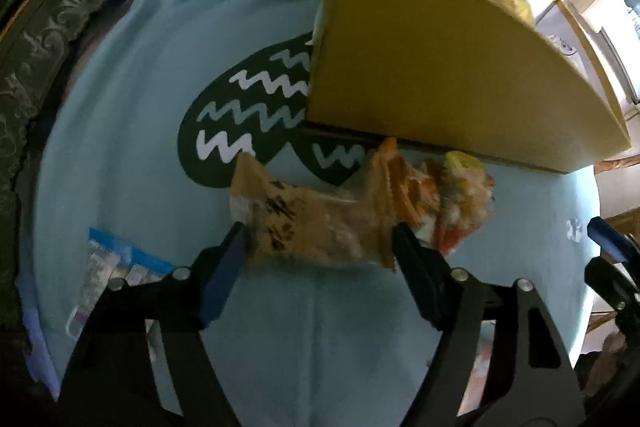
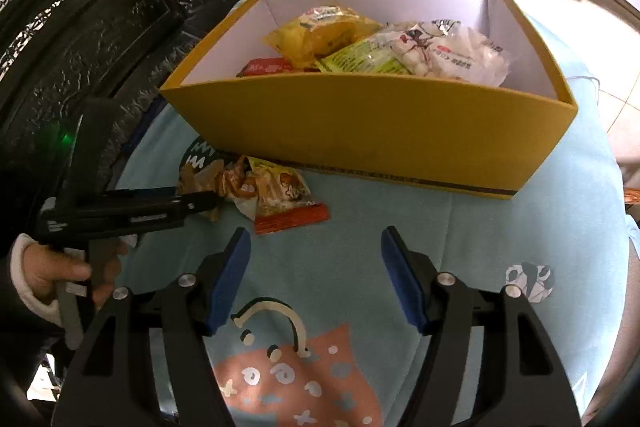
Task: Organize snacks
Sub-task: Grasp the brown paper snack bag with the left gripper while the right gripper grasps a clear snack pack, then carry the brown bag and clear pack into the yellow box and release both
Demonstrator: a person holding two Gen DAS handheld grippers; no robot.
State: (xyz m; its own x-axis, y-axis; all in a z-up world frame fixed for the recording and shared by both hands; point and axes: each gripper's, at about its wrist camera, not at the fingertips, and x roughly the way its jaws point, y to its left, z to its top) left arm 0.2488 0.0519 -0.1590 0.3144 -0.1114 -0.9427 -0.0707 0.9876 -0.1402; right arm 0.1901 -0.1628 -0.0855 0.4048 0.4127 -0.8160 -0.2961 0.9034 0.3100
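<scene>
A yellow cardboard box [image 2: 372, 131] stands on the light blue cloth and holds several snack packs: a yellow one [image 2: 320, 31], a green one [image 2: 360, 61], a white one [image 2: 452, 53] and a red one [image 2: 266, 67]. Its side also shows in the left wrist view [image 1: 440, 67]. In front of the box lie a tan snack pack [image 1: 304, 223] and an orange pack [image 2: 280, 199]. My left gripper [image 1: 320, 247] is open with its fingers on either side of the tan pack; it also shows in the right wrist view [image 2: 200, 203]. My right gripper [image 2: 316, 251] is open and empty above the cloth.
A blue and white pack [image 1: 116, 267] lies on the cloth at the left. Dark carved furniture [image 2: 100, 39] stands behind the table at the left. The round table edge [image 2: 612, 187] drops off at the right, with pale floor tiles beyond.
</scene>
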